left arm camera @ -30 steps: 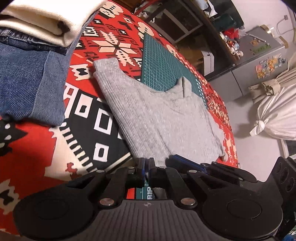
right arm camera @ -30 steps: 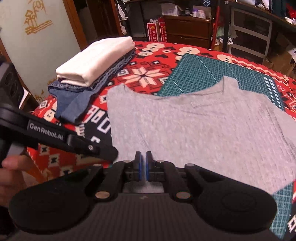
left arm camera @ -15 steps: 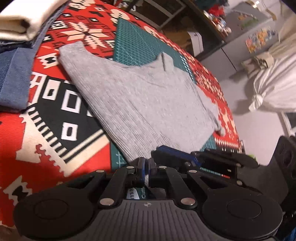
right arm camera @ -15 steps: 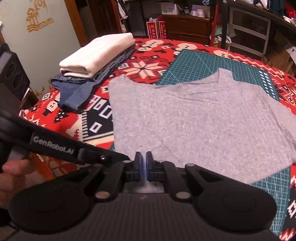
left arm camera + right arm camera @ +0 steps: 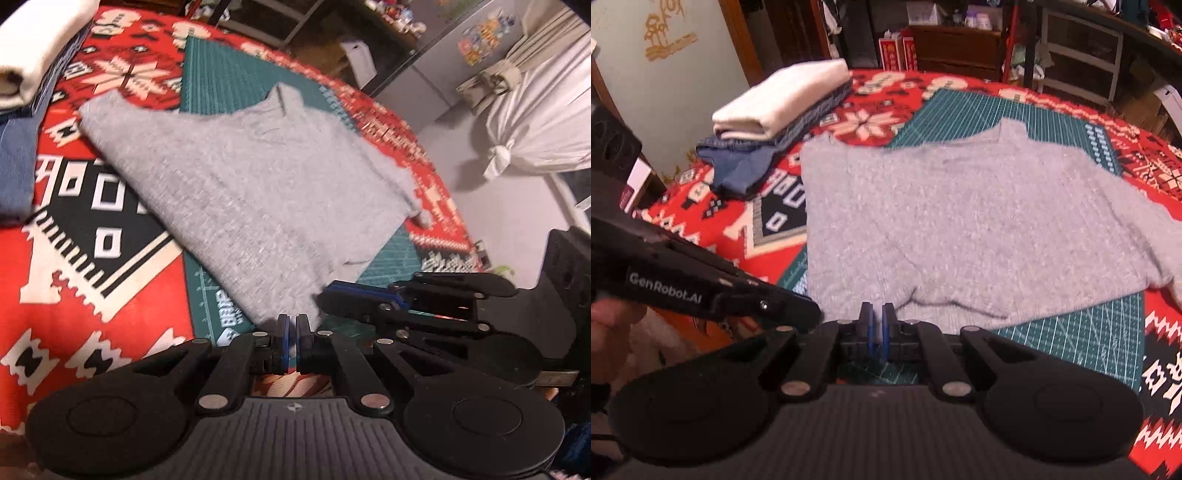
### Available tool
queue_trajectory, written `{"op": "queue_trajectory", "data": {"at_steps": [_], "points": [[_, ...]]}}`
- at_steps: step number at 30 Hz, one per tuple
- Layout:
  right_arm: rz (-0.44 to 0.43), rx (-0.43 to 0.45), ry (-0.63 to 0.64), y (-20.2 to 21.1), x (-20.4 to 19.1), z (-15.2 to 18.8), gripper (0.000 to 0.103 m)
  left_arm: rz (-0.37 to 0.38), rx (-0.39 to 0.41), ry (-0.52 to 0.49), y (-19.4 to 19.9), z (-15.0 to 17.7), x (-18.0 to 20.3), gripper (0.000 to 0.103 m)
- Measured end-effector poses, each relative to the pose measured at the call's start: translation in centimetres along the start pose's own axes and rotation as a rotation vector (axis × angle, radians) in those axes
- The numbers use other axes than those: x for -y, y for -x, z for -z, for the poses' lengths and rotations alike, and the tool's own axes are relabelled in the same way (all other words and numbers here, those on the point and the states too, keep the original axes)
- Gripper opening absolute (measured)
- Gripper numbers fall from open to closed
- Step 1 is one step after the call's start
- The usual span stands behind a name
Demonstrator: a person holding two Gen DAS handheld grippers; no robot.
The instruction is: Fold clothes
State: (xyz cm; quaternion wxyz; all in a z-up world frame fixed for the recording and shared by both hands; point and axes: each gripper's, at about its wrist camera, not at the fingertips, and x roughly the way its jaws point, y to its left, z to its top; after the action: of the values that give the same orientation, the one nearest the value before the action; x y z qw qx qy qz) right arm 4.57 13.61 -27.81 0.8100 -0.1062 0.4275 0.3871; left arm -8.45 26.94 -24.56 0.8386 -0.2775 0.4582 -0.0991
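Note:
A grey shirt (image 5: 251,192) lies flat across the green cutting mat (image 5: 221,74) and the red patterned tablecloth (image 5: 92,332), collar at the far side. Its near hem runs to a point at my left gripper (image 5: 291,325), which is shut on it. In the right wrist view the same shirt (image 5: 960,221) puckers at my right gripper (image 5: 875,317), also shut on the hem. The two grippers sit side by side at the near edge: the right gripper (image 5: 328,295) shows in the left wrist view, and the left gripper (image 5: 812,314) in the right wrist view.
A folded white garment (image 5: 783,99) rests on folded jeans (image 5: 746,166) at the far left of the table. A hand (image 5: 613,332) holds the left gripper. Beyond the table stand a tied white bag (image 5: 535,122), a grey cabinet (image 5: 461,74) and shelves (image 5: 1078,48).
Both grippers have drawn back toward the near edge, dragging the shirt's hem with them. More of the mat and tablecloth shows beyond the shirt.

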Motion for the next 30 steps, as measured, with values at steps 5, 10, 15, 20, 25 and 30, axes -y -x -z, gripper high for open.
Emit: {"op": "queue_trajectory", "data": {"at_steps": [5,10,15,20,25,30], "points": [[0.024,0.037,-0.019,-0.8,0.3,-1.3,0.004,0.003,-0.003,0.008,-0.7,-0.6,-0.1,0.002],[0.048,0.034,-0.027,-2.0,1.0,-0.8,0.003,-0.023,-0.039,-0.054,-1.7,-0.1,1.0,0.002],[0.048,0.018,0.007,-1.1,1.2,0.4,0.003,-0.016,-0.048,-0.067,-1.4,0.4,1.1,0.002],[0.032,0.036,-0.015,0.4,0.9,0.7,0.004,0.018,-0.023,-0.041,-0.7,0.2,0.9,0.002],[0.004,0.036,0.000,-0.4,-0.4,0.4,0.004,0.024,-0.011,0.002,-1.1,-0.4,0.4,0.002],[0.001,0.017,0.004,-0.8,-0.7,1.2,0.004,-0.007,-0.035,-0.033,-1.8,-0.2,0.7,0.002]]}}
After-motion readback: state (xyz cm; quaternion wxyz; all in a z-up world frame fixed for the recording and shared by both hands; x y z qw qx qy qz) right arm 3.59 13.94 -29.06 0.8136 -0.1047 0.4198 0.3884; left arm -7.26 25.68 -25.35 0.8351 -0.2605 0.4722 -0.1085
